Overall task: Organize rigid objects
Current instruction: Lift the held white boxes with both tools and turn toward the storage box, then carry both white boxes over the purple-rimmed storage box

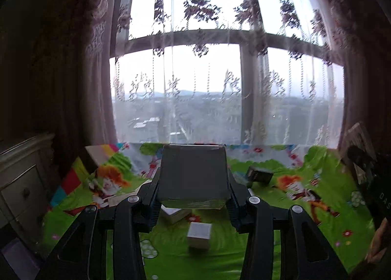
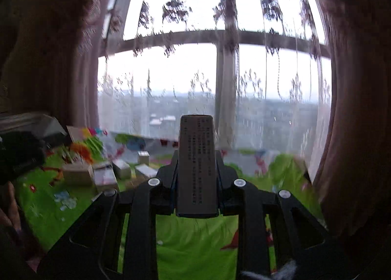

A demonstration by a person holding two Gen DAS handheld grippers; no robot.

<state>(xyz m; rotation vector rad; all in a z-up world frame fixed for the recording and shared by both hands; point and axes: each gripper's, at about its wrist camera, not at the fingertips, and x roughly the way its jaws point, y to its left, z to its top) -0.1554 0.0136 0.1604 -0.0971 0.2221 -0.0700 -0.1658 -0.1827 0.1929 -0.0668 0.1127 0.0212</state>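
Left wrist view: left gripper (image 1: 193, 197) is clamped on a wide dark grey box (image 1: 193, 175), one finger (image 1: 152, 197) pressed to each side, the box raised above the mat.
Box surface, left: plain grey top with no writing I can read; its far end is level with the sill.
Under the left box: two small white boxes, white carton (image 1: 199, 234) and another (image 1: 174, 214) partly hidden by the held box.
Further out, left: small black box (image 1: 260, 175) tipped on the green cartoon play mat (image 1: 171, 250); cream drawer chest (image 1: 22, 189) at the left edge.
Right edge, left view: dark object with pale letters that seem to read "DAS" (image 1: 382, 200), cut off by the frame.
Right wrist view: right gripper (image 2: 196, 189) is closed on a narrow dark grey box (image 2: 197, 167), held off the mat.
Writing, right: rows of small printed text run along its top face, too small to read.
Beyond, right: cluster of pale boxes (image 2: 107, 172) on the mat at left, blurred.
Background: sheer flowered curtain (image 2: 220, 60) over the window.
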